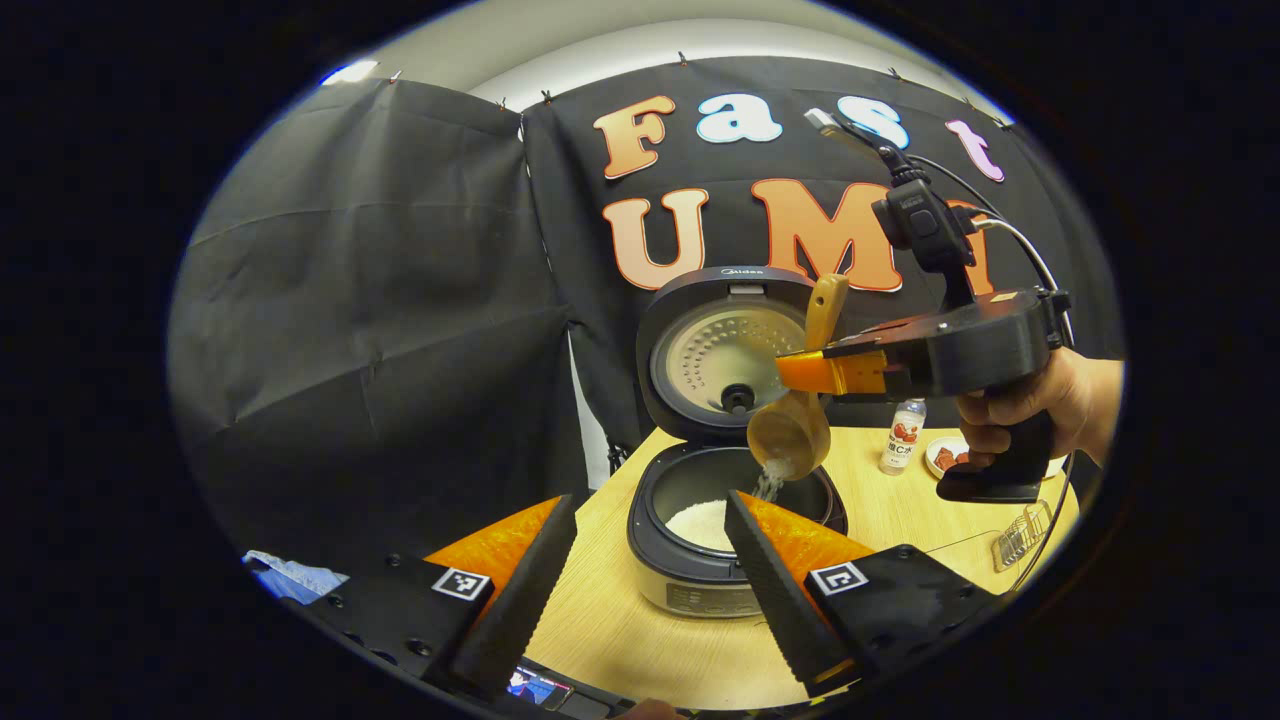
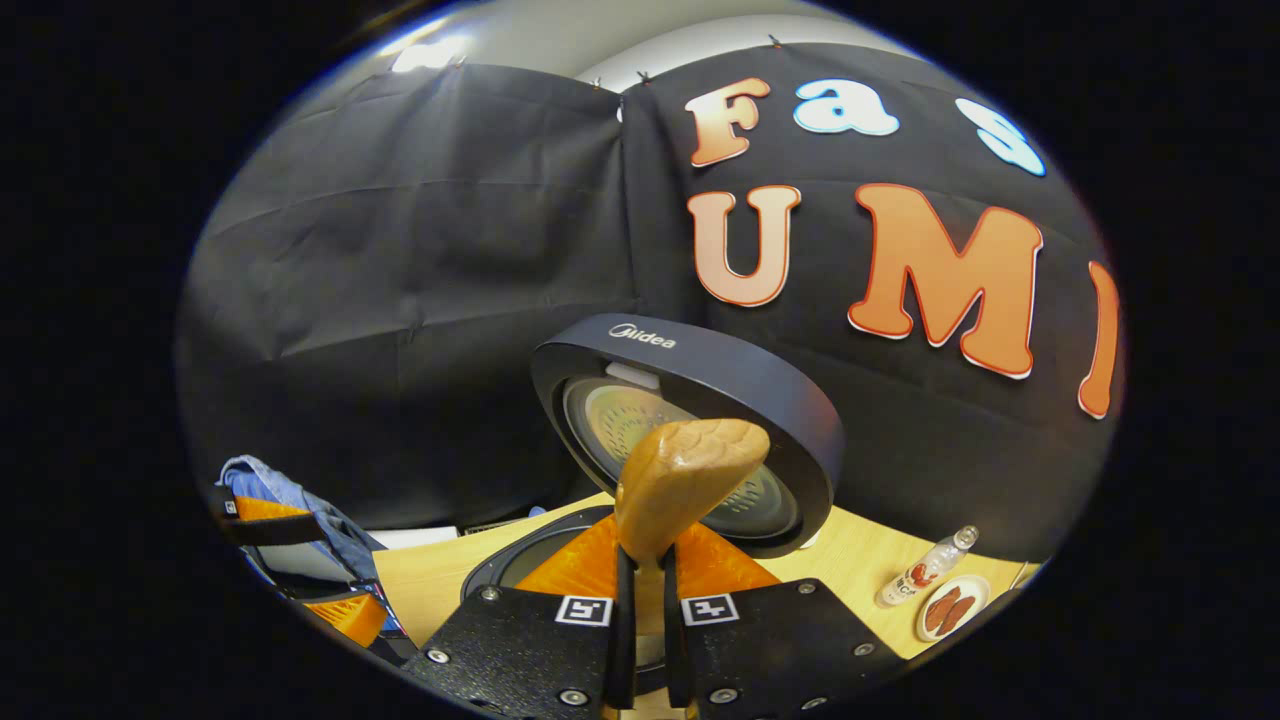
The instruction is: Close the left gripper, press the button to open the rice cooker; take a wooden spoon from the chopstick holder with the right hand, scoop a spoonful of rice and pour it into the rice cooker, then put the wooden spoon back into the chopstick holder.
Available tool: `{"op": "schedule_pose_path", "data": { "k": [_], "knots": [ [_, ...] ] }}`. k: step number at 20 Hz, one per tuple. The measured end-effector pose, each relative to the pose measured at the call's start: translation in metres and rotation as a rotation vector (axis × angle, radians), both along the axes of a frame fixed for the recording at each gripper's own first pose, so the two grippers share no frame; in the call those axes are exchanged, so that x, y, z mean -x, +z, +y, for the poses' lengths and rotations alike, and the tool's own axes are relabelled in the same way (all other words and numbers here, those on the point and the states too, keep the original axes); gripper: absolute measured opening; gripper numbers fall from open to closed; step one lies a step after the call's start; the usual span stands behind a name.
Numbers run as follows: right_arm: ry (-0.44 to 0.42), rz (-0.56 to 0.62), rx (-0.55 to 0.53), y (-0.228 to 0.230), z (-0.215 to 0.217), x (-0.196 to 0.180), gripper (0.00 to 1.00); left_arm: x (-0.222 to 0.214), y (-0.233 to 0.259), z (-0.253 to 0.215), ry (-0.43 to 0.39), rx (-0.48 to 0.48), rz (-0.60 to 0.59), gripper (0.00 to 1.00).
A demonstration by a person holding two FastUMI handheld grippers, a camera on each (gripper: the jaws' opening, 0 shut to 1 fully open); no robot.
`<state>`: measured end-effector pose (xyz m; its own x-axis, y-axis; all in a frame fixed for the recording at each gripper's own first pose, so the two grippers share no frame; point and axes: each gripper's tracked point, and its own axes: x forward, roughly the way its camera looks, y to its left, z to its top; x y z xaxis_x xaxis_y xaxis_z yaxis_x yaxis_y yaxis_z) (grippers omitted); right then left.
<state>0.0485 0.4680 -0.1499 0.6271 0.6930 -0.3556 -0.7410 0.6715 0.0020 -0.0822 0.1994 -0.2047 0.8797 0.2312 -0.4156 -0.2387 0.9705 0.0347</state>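
In the left gripper view, the left gripper (image 1: 650, 560) sits at the bottom of the frame with its fingers spread wide and nothing between them. Just above centre stands the round dark rice cooker (image 1: 735, 545) on the pale wooden table (image 1: 620, 630), its lid (image 1: 725, 350) raised upright. At the right of the frame a hand (image 1: 1030, 410) holds the right gripper (image 1: 800, 372), which clamps the handle of a light wooden spoon (image 1: 795, 425). The bowl is tipped down over the pot, and white rice (image 1: 768, 480) streams onto the heap inside.

In the right gripper view, the spoon's handle (image 2: 685, 480) rises at centre between the narrowly closed fingers, in front of the open lid (image 2: 700, 400).

The pouring step is in hand. Next, I judge, the emptied spoon must be carried to the chopstick holder and released there.
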Motion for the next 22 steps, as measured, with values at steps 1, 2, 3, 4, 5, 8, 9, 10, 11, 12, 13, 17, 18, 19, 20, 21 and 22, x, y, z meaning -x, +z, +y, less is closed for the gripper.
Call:
{"op": "schedule_pose_path", "data": {
  "k": [1, 2, 3, 4, 5, 8, 9, 10, 11, 12, 13, 17, 18, 19, 20, 21, 22],
  "knots": [
    [0.0, -0.027, 0.012, 0.002, -0.001, -0.001, 0.06, 0.0, -0.001, 0.0, 0.001, 0.001, 0.003, 1.0],
    [0.002, -0.052, 0.025, 0.002, -0.002, -0.001, 0.11, 0.002, -0.002, 0.002, 0.005, 0.001, 0.006, 1.0],
    [0.002, -0.074, 0.035, 0.002, -0.003, -0.002, 0.11, 0.003, -0.002, 0.001, 0.007, 0.005, 0.009, 0.94],
    [0.009, -0.085, 0.042, 0.004, -0.002, -0.001, 0.11, 0.003, -0.003, 0.002, 0.009, 0.005, 0.009, 0.94],
    [0.016, -0.098, 0.049, 0.005, -0.002, 0.0, 0.11, 0.003, -0.002, 0.003, 0.009, 0.002, 0.009, 0.94],
    [0.002, -0.118, 0.053, 0.006, -0.007, 0.001, 0.11, 0.003, -0.002, 0.003, 0.007, -0.01, 0.008, 0.94],
    [-0.01, -0.128, 0.048, 0.007, -0.011, 0.0, 0.11, 0.003, -0.001, 0.001, 0.002, -0.007, 0.007, 0.94],
    [-0.018, -0.123, 0.036, 0.008, -0.011, -0.001, 0.11, 0.004, -0.002, 0.0, -0.001, -0.004, 0.009, 0.94],
    [-0.025, -0.101, 0.017, 0.008, -0.012, 0.0, 0.11, 0.004, -0.001, -0.001, 0.0, -0.006, 0.006, 0.94],
    [-0.031, -0.069, -0.007, 0.006, -0.014, 0.002, 0.11, 0.004, 0.001, -0.001, 0.0, -0.006, 0.003, 0.94],
    [-0.044, -0.035, -0.036, 0.007, -0.016, 0.001, 0.11, 0.005, 0.002, -0.002, 0.0, -0.009, 0.0, 0.94],
    [-0.122, 0.131, -0.163, 0.007, -0.041, 0.005, 0.11, 0.008, 0.003, -0.006, 0.005, -0.013, 0.0, 0.94],
    [-0.145, 0.178, -0.197, 0.005, -0.05, 0.005, 0.11, 0.009, 0.003, -0.006, 0.004, -0.012, 0.004, 0.94],
    [-0.162, 0.231, -0.236, 0.005, -0.06, 0.004, 0.11, 0.011, 0.004, -0.009, 0.004, -0.014, 0.005, 0.94],
    [-0.184, 0.285, -0.273, 0.004, -0.071, 0.005, 0.11, 0.012, 0.005, -0.01, 0.005, -0.018, 0.007, 0.94],
    [-0.2, 0.324, -0.301, 0.001, -0.084, 0.005, 0.11, 0.012, 0.007, -0.013, 0.005, -0.02, 0.004, 0.94],
    [-0.232, 0.349, -0.315, -0.003, -0.101, 0.002, 0.12, 0.013, 0.008, -0.017, 0.001, -0.021, 0.001, 0.94]
  ]
}}
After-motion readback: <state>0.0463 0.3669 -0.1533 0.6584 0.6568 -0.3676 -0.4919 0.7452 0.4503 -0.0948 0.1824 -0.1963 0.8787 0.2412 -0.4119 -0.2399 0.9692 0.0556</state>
